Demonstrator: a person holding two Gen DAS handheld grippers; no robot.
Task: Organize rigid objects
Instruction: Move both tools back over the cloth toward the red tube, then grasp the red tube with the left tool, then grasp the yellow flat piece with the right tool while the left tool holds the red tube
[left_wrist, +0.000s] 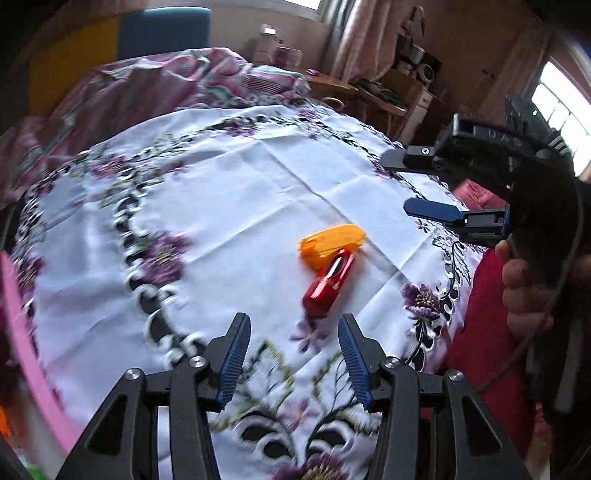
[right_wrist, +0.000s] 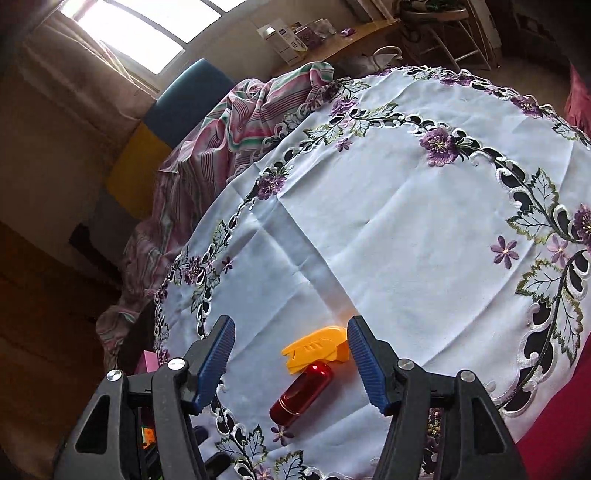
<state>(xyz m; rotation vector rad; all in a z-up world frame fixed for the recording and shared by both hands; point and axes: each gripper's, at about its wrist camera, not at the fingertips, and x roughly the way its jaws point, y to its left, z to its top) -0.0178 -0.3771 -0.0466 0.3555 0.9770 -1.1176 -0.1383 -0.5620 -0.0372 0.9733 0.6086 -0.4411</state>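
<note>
A shiny red capsule-shaped case (left_wrist: 328, 284) lies on the white embroidered tablecloth (left_wrist: 221, 192), touching an orange plastic piece (left_wrist: 332, 243) just beyond it. My left gripper (left_wrist: 293, 325) stands open just short of the red case, with nothing between its fingers. My right gripper (left_wrist: 402, 182) comes in from the right, held by a hand (left_wrist: 524, 288), also open and empty. In the right wrist view the right gripper (right_wrist: 291, 325) hovers above the table, and the red case (right_wrist: 301, 393) and orange piece (right_wrist: 317, 349) show on the cloth (right_wrist: 406, 221) between its spread fingers, untouched.
A pink rim (left_wrist: 22, 332) curves along the left edge. A striped pink and green cloth (left_wrist: 166, 81) is bunched at the table's far side. Red fabric (left_wrist: 487, 314) hangs past the table's right edge. A cluttered wooden desk (left_wrist: 369, 92) stands behind.
</note>
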